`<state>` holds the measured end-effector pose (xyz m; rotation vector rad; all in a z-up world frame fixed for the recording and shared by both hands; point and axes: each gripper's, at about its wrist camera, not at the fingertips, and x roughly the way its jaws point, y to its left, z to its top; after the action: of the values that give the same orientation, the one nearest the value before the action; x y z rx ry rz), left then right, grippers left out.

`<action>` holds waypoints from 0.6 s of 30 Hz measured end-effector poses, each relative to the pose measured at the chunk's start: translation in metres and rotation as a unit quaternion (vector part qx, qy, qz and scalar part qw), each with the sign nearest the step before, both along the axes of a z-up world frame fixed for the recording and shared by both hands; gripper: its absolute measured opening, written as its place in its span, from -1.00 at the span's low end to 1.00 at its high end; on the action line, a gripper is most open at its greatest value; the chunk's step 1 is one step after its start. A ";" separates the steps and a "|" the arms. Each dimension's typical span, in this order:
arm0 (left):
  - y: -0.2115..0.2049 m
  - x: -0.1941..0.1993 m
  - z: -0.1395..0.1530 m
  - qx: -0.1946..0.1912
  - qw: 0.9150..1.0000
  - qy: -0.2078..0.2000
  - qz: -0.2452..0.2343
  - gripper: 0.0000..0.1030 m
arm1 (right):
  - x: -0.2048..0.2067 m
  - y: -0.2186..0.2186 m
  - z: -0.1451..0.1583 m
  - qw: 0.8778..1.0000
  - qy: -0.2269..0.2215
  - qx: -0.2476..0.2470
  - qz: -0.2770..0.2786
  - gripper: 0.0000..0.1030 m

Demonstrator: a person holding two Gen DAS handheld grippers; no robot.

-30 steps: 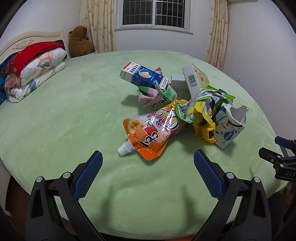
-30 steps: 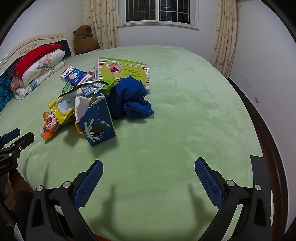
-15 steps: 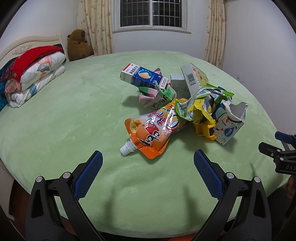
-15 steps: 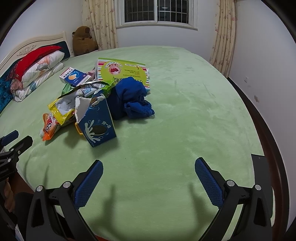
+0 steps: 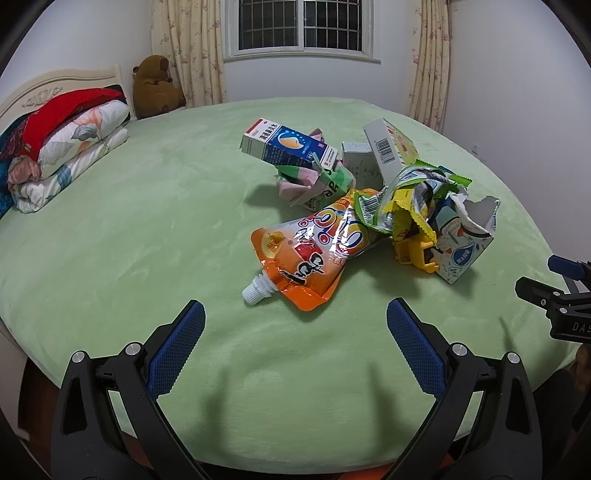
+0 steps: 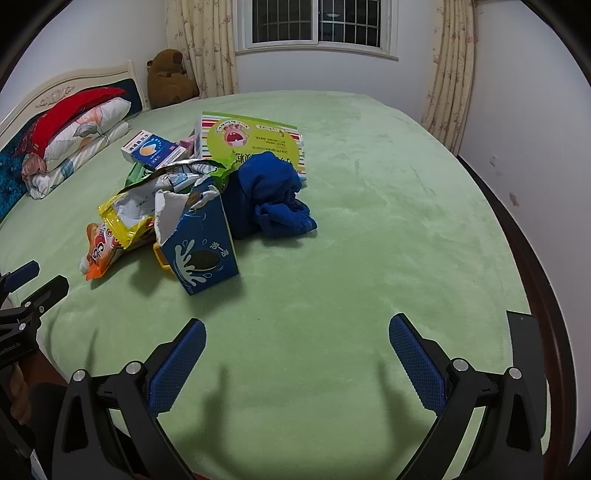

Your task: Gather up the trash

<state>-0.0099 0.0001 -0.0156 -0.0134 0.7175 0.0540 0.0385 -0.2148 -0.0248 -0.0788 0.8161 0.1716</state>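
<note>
A pile of trash lies on a green bed cover. It holds an orange spout pouch, a blue and white carton, a crumpled green and pink wrapper, a yellow and silver snack bag and a torn blue cookie box, also in the left wrist view. A blue cloth and a green box lie behind. My left gripper is open and empty, short of the pouch. My right gripper is open and empty, right of the cookie box.
Folded bedding and a brown plush toy sit at the headboard, far left. Curtains and a barred window are behind. The bed's dark wooden edge runs along the right wall. A yellow plastic toy lies in the pile.
Both grippers stay open. The left view has drawn back and tilted up slightly, so the pile sits a little farther off. The right view is nearly unchanged.
</note>
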 end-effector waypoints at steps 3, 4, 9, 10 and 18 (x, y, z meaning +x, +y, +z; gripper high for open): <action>0.001 0.001 -0.001 -0.001 1.000 0.002 0.001 0.87 | 0.001 0.002 0.000 1.000 0.001 -0.002 0.002 0.90; 0.002 0.001 -0.002 -0.001 1.000 0.002 0.001 0.87 | 0.001 0.002 -0.001 1.000 0.001 -0.001 0.003 0.90; 0.001 0.003 -0.003 0.002 1.000 0.003 0.000 0.87 | 0.001 0.005 -0.002 1.000 0.002 -0.001 0.007 0.90; 0.001 0.003 -0.003 0.002 1.000 0.003 0.000 0.87 | 0.002 0.006 -0.003 1.000 0.002 -0.001 0.008 0.90; 0.002 0.003 -0.005 0.001 1.000 0.005 -0.001 0.87 | 0.011 0.011 -0.010 0.999 -0.006 0.010 0.037 0.90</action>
<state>-0.0073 0.0019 -0.0202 -0.0109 0.7266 0.0517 0.0495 -0.2036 -0.0343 -0.0906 0.8004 0.2488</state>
